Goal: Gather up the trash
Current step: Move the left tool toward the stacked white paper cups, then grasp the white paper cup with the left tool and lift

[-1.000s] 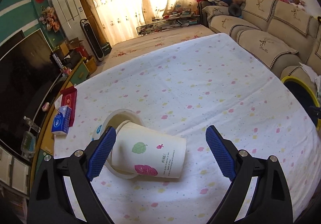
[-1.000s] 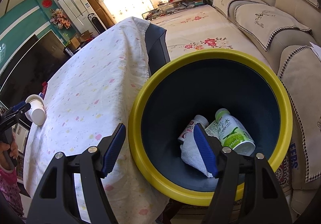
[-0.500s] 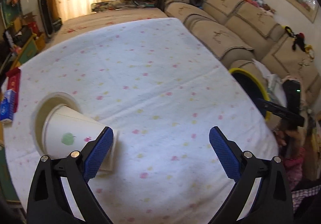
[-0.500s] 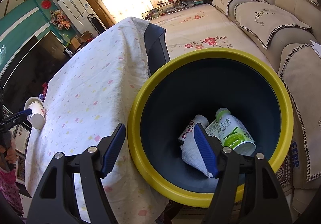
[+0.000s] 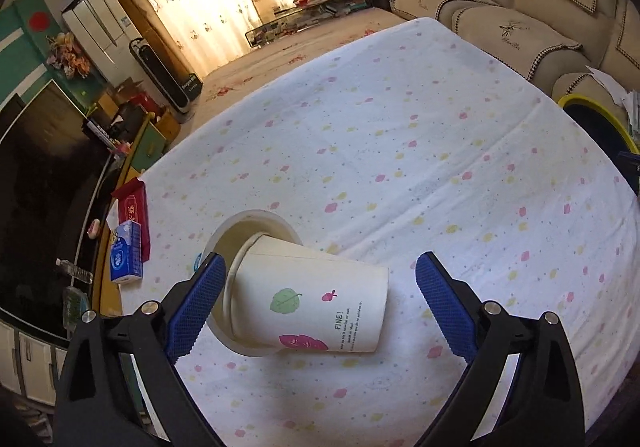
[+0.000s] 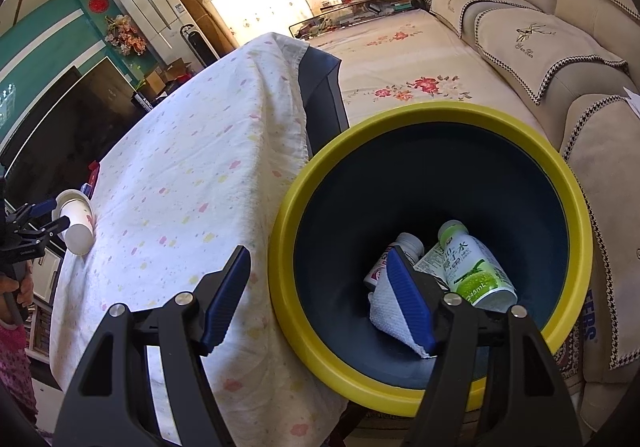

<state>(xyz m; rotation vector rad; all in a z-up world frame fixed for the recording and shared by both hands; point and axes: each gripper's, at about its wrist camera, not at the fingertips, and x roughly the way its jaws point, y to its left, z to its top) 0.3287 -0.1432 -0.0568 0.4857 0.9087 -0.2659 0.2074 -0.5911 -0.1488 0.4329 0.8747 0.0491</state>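
Both tongs are spread and empty. The left gripper straddles a toppled paper cup printed with a green leaf, lying on its side on the flowered tablecloth, its mouth tucked into a second white cup. The cup's rim end is at the left blue pad; the right pad stands clear of its base. The right gripper hangs over the edge of the yellow-rimmed bin beside the table, where a green-labelled bottle, a white bottle and a crumpled tissue lie. The cup looks light and thin-walled, likely to crush, so a gentle squeeze across its middle seems best. Half a second ago the left camera was swung toward the sofa with the cup at its left edge; now the cup is centred. The right view is unchanged.
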